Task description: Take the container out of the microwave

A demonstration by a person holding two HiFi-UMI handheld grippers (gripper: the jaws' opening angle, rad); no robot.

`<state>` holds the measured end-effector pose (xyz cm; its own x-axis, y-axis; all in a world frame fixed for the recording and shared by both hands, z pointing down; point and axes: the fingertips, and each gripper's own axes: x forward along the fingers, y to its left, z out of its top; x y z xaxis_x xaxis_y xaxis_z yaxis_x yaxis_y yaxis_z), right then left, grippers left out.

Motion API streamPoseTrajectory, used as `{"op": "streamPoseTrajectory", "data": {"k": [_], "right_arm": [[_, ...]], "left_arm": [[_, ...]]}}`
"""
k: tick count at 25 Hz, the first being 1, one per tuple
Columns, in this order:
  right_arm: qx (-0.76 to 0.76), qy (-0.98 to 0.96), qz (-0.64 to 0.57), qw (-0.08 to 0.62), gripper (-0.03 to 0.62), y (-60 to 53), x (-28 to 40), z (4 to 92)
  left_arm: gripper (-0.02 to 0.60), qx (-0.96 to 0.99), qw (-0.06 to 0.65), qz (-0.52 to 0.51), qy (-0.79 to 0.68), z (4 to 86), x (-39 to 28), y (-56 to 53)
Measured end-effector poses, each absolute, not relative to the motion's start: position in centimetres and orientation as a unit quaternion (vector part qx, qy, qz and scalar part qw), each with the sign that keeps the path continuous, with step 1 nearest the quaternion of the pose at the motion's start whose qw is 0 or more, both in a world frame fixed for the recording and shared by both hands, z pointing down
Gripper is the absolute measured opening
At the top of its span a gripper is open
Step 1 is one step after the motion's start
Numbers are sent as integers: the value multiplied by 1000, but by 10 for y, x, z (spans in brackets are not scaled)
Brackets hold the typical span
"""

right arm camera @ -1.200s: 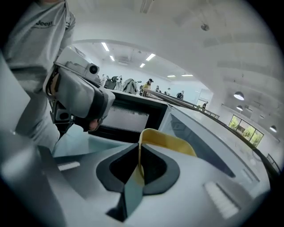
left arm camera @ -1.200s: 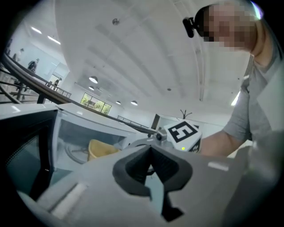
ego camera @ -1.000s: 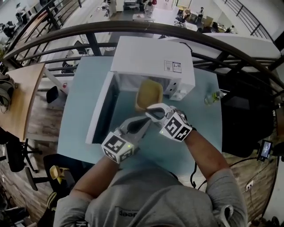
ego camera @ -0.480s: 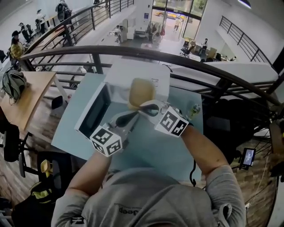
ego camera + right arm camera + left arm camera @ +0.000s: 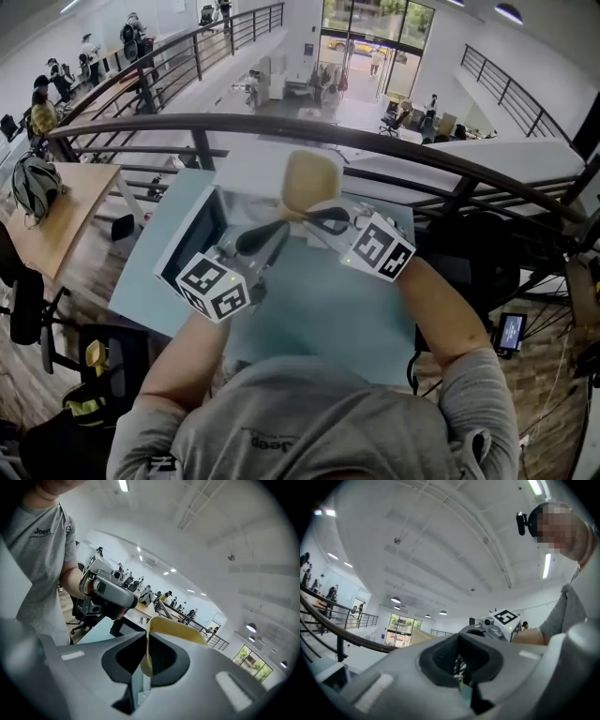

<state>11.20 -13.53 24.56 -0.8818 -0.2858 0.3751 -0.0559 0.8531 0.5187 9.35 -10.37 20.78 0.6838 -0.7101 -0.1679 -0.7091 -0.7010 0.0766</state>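
– Fingers first: what are they on?
– On the right gripper [image 5: 146, 666] they're clamped on the rim of the container [image 5: 310, 184], with the thin yellow edge pinched between the jaws. On the left gripper [image 5: 461, 670] the jaws are together, with nothing between them that I can see. Its tip sits just beside the container's lower edge; I can't tell if it touches.
– Where's the container?
– Out of the microwave [image 5: 251, 167]. I've got it up in the air, in front of the white box and above the table [image 5: 319, 319]. It's tipped so one broad face looks back at the head camera, and it isn't resting on anything.
– And the door [image 5: 192, 239]?
– Hanging open on the left side, dark window toward me.
– So done?
– I'd call the extraction itself done. What's left, by my read: put the container down on the bare blue table near me and let go. A one-sided rim grip on a tipped container looks marginal, so I'd level it and go down slowly. I can't see whether anything is inside.
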Motion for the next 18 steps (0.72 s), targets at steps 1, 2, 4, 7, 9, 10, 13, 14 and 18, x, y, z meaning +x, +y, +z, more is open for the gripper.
{"op": "streamPoseTrajectory", "data": {"k": [1,2,4,7,9,10,13,14,18], "right_arm": [[95,-935,-257,224,18,-133,114,239],[98,-934,-260,223,18,-130,116,233],[105,-933,-264,221,18,-125,116,221],[115,-930,-271,221,18,-115,113,204],[121,-927,-276,225,18,-109,107,195],[125,-925,-278,227,19,-106,103,191],[140,-920,-284,230,18,-102,84,182],[147,-919,-286,230,20,-102,76,178],[177,-913,-284,232,19,-102,42,169]], "left_arm": [[28,919,0,-94,-382,202,95,-101],[28,921,-3,-95,-378,196,95,-98],[28,923,-7,-99,-371,184,93,-93],[28,927,-15,-101,-360,169,83,-85],[28,931,-21,-101,-350,159,74,-79],[28,933,-22,-102,-345,156,67,-77],[28,937,-19,-107,-332,150,38,-74],[28,939,-19,-108,-326,149,28,-74],[28,950,-16,-96,-297,148,-10,-76]]}}
